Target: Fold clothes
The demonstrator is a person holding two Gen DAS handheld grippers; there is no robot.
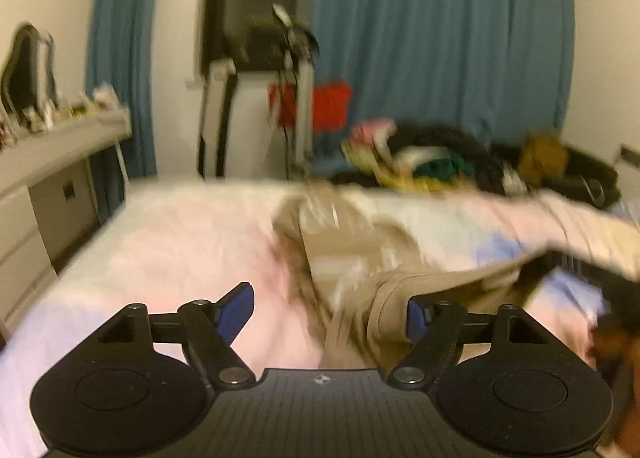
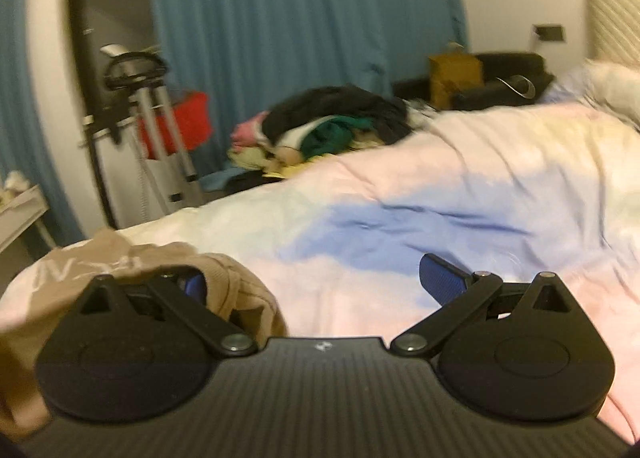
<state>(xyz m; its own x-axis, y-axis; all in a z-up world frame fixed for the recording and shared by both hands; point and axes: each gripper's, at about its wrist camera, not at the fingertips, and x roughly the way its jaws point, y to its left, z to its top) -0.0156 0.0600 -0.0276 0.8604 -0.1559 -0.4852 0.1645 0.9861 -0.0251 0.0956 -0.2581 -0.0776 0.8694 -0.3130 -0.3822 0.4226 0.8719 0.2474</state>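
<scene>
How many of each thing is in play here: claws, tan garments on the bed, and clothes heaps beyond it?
Claws: 2, left claw and right claw
Tan garment: 1
Clothes heap: 1
Total: 4

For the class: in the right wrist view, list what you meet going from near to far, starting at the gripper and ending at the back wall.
Right gripper → tan garment → pastel bedcover → heap of clothes → blue curtain.
</scene>
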